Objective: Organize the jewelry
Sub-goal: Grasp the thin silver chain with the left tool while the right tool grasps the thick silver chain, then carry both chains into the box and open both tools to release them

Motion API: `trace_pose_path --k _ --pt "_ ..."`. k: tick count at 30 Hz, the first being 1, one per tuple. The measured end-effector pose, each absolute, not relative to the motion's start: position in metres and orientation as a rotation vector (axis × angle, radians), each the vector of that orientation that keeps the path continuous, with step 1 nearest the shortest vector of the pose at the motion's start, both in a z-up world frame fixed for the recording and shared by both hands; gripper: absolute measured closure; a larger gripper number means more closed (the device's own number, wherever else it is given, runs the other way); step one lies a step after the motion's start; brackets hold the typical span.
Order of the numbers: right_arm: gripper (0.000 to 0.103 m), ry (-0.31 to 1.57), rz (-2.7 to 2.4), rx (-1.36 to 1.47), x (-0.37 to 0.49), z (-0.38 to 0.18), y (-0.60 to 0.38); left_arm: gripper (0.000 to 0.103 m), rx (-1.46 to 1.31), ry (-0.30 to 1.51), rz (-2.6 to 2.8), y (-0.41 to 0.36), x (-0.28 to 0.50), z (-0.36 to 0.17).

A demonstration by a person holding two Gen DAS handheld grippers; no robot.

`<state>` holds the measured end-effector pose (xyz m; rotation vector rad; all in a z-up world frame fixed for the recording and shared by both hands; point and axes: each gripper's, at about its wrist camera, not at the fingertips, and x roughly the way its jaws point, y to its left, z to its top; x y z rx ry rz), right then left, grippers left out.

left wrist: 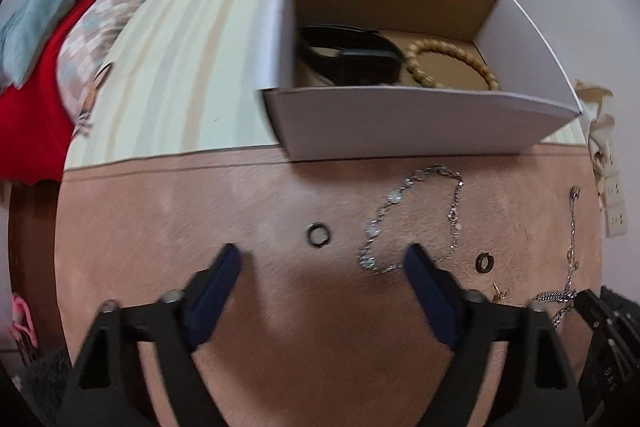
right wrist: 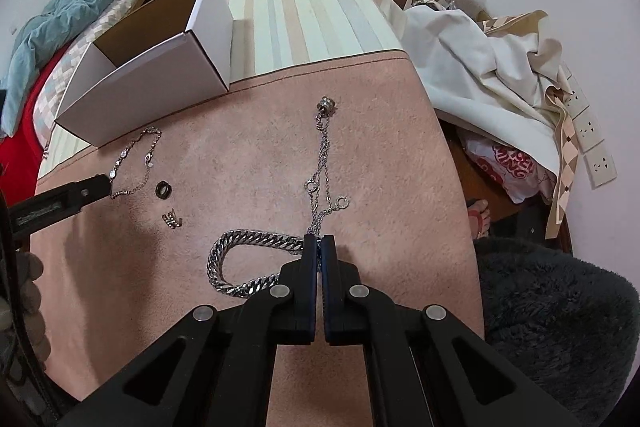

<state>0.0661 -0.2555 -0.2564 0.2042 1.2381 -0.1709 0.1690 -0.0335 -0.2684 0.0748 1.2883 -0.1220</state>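
Observation:
My left gripper [left wrist: 322, 255] is open and empty, low over the pink mat [left wrist: 200, 211], just short of a black ring [left wrist: 319, 233]. A thin silver bracelet [left wrist: 416, 219] lies by its right finger, a second dark ring [left wrist: 484, 262] further right. The white cardboard box [left wrist: 400, 123] beyond holds a black watch [left wrist: 352, 57] and a beaded bracelet [left wrist: 452, 63]. My right gripper [right wrist: 319, 239] is shut on the thin silver necklace [right wrist: 322, 155], which runs away to a pendant [right wrist: 327, 105]. A thick silver chain [right wrist: 240, 263] curls to its left.
A small gold earring piece [right wrist: 173, 219] and the dark ring [right wrist: 163, 189] lie left of the thick chain. A striped cloth [right wrist: 312, 7] covers the far table. Piled cloths and bags [right wrist: 488, 75] sit beyond the right edge, a dark furry cushion [right wrist: 560, 307] at near right.

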Motion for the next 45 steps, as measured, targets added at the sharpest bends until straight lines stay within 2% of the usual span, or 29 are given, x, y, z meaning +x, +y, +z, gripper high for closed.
trace_pose_path --k 2,3,5,7,15,22,26,28,30,32,35,37,38,40,41,45 --pt "0.103 1.241 -0.172 0.202 0.067 -0.258 -0.257 0.06 0.104 1.269 -0.151 -0.041 0.168 -0.269" --pt "0.103 1.244 -0.171 0.205 0.067 -0.258 -0.257 0.065 0.121 1.263 -0.166 -0.044 0.167 -0.269" --pt "0.103 1.244 -0.171 0.204 0.067 -0.258 -0.257 0.094 0.141 1.256 -0.193 -0.048 0.166 -0.27" --pt "0.103 1.243 -0.168 0.207 0.067 -0.258 -0.256 0.1 0.147 1.262 -0.206 -0.048 0.165 -0.271" --pt "0.103 1.193 -0.141 0.234 0.062 -0.237 -0.256 0.1 0.076 1.258 -0.193 -0.018 0.157 -0.259" --pt "0.103 1.135 -0.095 0.315 0.058 -0.211 -0.26 0.1 0.028 1.193 -0.217 -0.002 0.147 -0.213" --pt "0.102 1.185 -0.062 0.384 0.064 -0.222 -0.268 0.1 0.021 1.165 -0.24 -0.002 0.144 -0.194" --pt "0.095 1.237 -0.081 0.362 0.068 -0.232 -0.27 0.1 0.024 1.162 -0.246 -0.004 0.138 -0.192" --pt "0.07 1.26 -0.076 0.335 0.07 -0.242 -0.269 0.1 0.022 1.168 -0.248 -0.005 0.138 -0.192" --pt "0.067 1.286 -0.086 0.283 0.071 -0.251 -0.265 0.1 0.019 1.175 -0.252 -0.007 0.135 -0.194" --pt "0.067 1.327 -0.099 0.221 0.071 -0.266 -0.259 0.1 0.013 1.183 -0.255 -0.008 0.13 -0.197" --pt "0.072 1.31 -0.109 0.164 0.069 -0.267 -0.251 0.1 0.004 1.186 -0.258 -0.006 0.128 -0.197" --pt "0.095 1.295 -0.107 0.147 0.068 -0.266 -0.249 0.1 0.001 1.185 -0.26 -0.005 0.127 -0.195" --pt "0.094 1.285 -0.102 0.13 0.066 -0.266 -0.243 0.1 -0.007 1.178 -0.262 -0.002 0.125 -0.19" --pt "0.1 1.278 -0.102 0.132 0.065 -0.265 -0.242 0.1 -0.01 1.171 -0.265 0.0 0.125 -0.187" --pt "0.1 1.226 -0.084 0.172 0.061 -0.247 -0.24 0.1 -0.023 1.135 -0.265 0.006 0.123 -0.169"
